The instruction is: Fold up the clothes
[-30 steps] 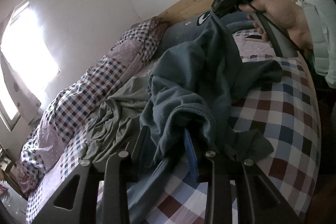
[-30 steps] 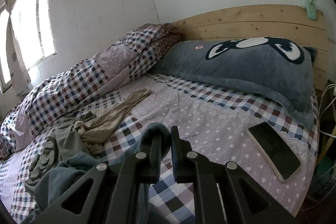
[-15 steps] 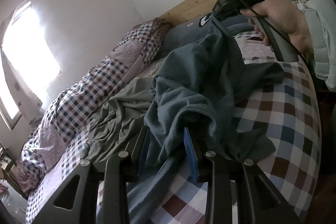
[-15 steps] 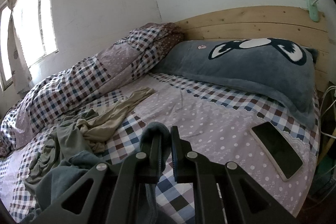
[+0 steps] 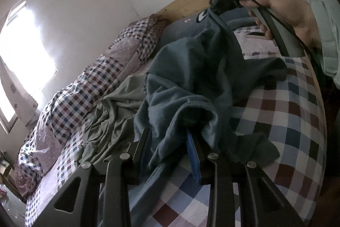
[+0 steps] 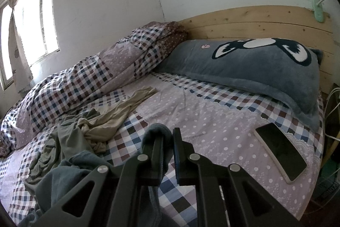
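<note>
Two claws grip one rumpled blue-grey fleece garment [image 5: 191,82]: left claw [image 5: 170,142] clenched on bunched hem, right claw [image 6: 167,142] clenched on a fold, above the checked bed [image 6: 212,120].
</note>
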Tool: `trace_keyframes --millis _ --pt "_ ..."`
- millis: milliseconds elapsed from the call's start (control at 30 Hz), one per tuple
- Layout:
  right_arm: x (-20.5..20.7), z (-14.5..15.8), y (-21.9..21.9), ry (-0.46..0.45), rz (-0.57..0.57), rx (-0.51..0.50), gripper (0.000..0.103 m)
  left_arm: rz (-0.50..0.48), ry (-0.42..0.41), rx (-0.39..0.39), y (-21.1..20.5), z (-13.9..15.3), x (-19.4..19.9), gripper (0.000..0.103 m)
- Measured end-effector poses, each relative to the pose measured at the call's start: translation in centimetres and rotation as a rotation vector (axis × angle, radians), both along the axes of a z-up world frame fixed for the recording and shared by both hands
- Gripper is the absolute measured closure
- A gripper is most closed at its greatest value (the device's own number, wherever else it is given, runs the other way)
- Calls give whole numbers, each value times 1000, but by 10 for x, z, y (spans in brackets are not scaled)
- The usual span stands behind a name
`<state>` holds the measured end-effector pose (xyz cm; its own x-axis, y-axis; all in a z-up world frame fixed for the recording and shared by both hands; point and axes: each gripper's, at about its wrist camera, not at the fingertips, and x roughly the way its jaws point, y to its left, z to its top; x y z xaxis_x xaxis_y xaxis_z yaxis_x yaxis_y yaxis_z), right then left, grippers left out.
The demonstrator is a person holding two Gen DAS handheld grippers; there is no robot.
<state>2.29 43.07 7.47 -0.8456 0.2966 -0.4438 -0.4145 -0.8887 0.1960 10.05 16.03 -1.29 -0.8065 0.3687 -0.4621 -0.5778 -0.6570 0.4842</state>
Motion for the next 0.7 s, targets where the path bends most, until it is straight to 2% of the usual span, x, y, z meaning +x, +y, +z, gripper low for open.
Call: trace_keyframes --millis 300,500,700 --pt "1 -1 4 -6 3 -3 95 -23 -15 -52 13 -10 0 68" --pt "2 -1 5 -7 4 -4 95 -25 -26 -53 15 -11 0 69" --pt "3 -1 6 -6 4 -8 95 -35 -28 -60 16 -12 2 83"
